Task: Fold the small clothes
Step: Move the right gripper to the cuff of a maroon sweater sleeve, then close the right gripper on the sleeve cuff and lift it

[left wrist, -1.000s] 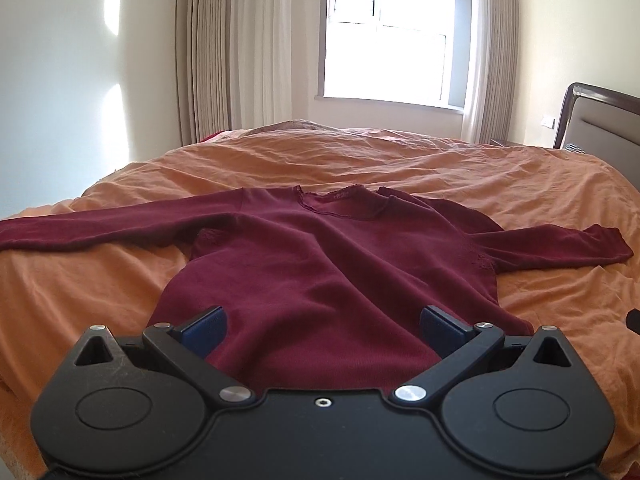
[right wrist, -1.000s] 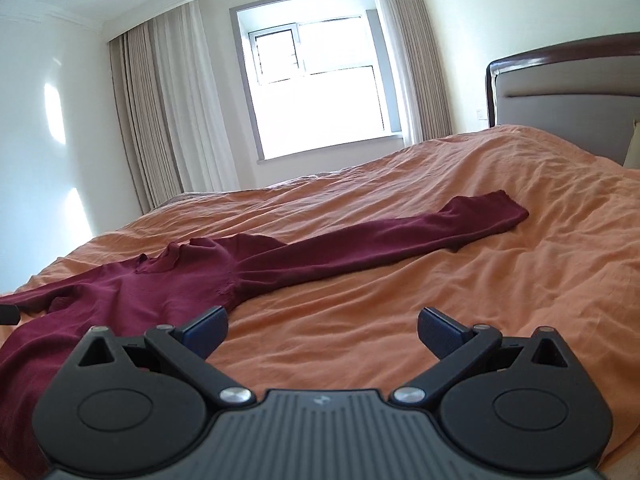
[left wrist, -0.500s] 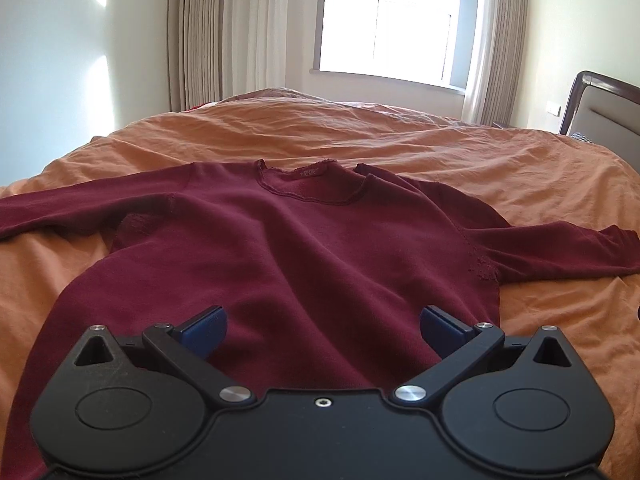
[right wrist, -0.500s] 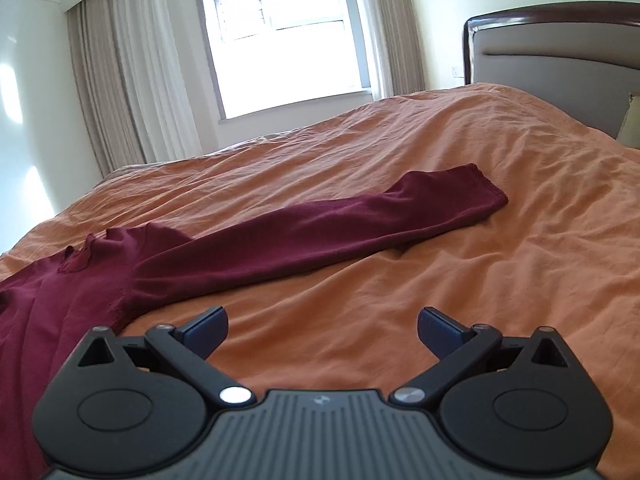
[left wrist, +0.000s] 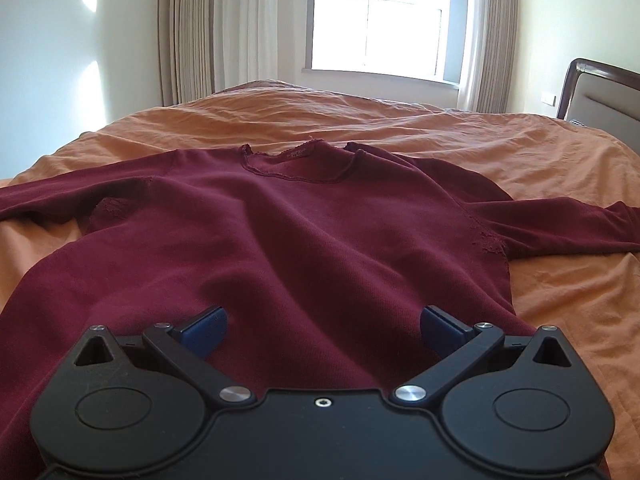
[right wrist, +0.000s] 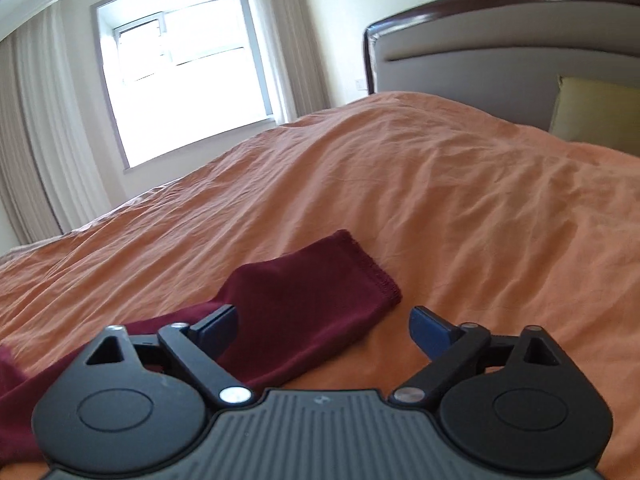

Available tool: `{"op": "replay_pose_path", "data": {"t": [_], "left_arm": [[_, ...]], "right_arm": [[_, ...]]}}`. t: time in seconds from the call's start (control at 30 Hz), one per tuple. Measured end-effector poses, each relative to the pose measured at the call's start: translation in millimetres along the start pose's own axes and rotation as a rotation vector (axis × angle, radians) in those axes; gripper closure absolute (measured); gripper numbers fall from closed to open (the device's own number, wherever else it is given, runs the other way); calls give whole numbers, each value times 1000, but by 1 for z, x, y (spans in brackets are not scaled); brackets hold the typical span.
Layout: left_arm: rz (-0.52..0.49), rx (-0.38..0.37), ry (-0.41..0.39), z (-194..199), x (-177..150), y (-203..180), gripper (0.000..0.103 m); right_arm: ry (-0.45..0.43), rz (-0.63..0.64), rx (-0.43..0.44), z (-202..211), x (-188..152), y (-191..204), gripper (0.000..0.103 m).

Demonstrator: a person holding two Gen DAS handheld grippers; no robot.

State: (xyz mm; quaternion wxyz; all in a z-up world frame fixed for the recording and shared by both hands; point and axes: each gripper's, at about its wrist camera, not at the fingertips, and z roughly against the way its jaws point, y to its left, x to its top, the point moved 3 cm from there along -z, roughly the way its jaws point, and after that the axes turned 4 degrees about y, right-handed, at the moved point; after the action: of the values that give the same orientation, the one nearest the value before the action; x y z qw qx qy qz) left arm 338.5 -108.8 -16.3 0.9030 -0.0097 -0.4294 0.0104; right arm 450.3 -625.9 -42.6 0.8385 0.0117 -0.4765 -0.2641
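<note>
A dark red long-sleeved sweater [left wrist: 304, 236] lies spread flat on the orange bedspread [left wrist: 400, 120], neck away from me, both sleeves stretched out sideways. My left gripper [left wrist: 322, 326] hovers low over the sweater's lower body, jaws wide apart, blue pads [left wrist: 204, 326] touching nothing. In the right wrist view the sweater's sleeve end [right wrist: 320, 292] with its stitched cuff lies just ahead. My right gripper [right wrist: 324, 326] is right at that cuff, its jaws closing; the sleeve lies between them toward the left pad, but the pads do not press on it.
The bed's headboard [right wrist: 500, 52] and a yellow pillow [right wrist: 596, 116] stand at the right. A window [left wrist: 380, 20] with curtains is behind the bed. Rumpled orange bedspread [right wrist: 460, 208] stretches beyond the sleeve.
The right gripper swept right along the sleeve to its cuff and its jaws have narrowed a little. The left gripper came lower and closer over the sweater's body.
</note>
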Motion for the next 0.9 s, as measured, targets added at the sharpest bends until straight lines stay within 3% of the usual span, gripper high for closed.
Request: {"op": "replay_pose_path", "data": {"t": [0.17, 0.2, 0.23, 0.27, 0.47, 0.57, 0.77, 0.9], "left_arm": [[-7, -3, 5, -1, 0, 0, 0], [-5, -3, 4, -1, 0, 0, 0], [-3, -2, 2, 0, 0, 0, 0], [-3, -1, 0, 0, 0, 0, 0], [5, -8, -11, 7, 1, 2, 0], [7, -11, -16, 11, 2, 4, 0], [22, -4, -8, 15, 3, 10, 0], [52, -24, -13, 23, 5, 16, 0]], "right_arm": [[7, -115, -42, -29, 12, -17, 45], [9, -115, -54, -33, 14, -16, 61], [14, -108, -71, -35, 15, -14, 85], [19, -103, -91, -36, 15, -13, 94], [-39, -137, -117, -2, 13, -20, 96], [-12, -152, -156, 19, 8, -32, 97], [73, -211, -147, 36, -3, -49, 97], [5, -165, -125, 60, 5, -30, 97]]}}
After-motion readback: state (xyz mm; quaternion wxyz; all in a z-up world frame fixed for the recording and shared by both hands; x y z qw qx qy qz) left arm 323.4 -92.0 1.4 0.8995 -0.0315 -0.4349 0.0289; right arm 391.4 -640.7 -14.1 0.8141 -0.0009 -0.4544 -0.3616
